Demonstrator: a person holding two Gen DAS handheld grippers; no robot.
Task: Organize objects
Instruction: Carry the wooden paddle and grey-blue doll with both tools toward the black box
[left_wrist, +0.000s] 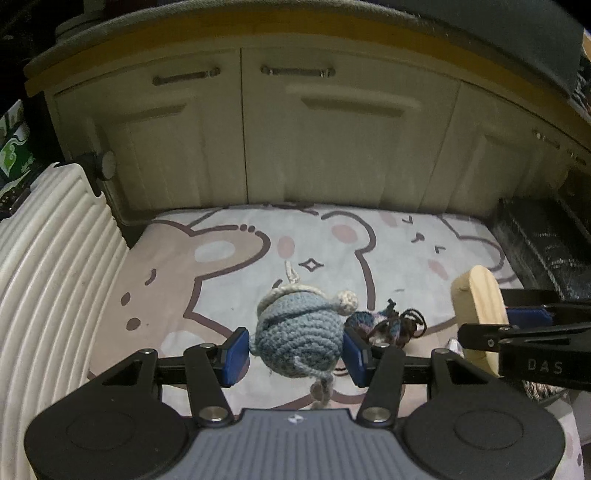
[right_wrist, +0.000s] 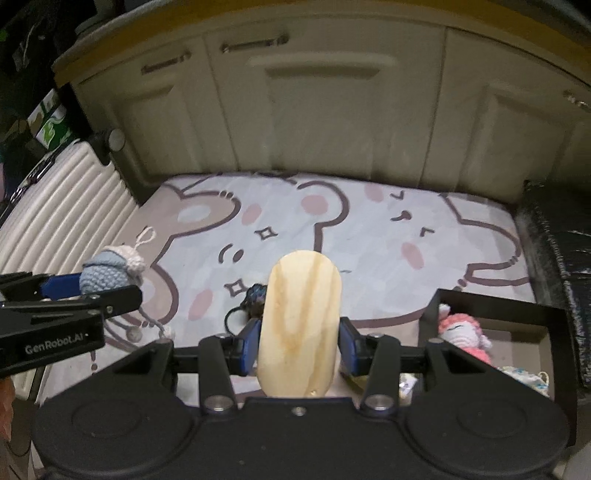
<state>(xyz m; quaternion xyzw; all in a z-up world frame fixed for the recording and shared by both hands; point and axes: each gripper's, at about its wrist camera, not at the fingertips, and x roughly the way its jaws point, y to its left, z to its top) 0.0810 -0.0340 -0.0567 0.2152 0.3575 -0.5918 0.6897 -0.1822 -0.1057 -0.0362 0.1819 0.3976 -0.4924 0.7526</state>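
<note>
Bear-print mat (left_wrist: 229, 280) (crocheted ball (left_wrist: 299, 332), clamped)

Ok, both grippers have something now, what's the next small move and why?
Probably carry the wooden piece in the right gripper rightward over the black box: a pink crochet doll already lies there, and the left gripper holds the blue crochet toy.

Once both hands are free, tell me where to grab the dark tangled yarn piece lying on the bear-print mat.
Grip the dark blue and purple tangled yarn piece across its bunched middle, coming straight down from above. It lies flat and loose on the bear-print mat, so thin strands at its edge would likely slip through the fingers.
</note>
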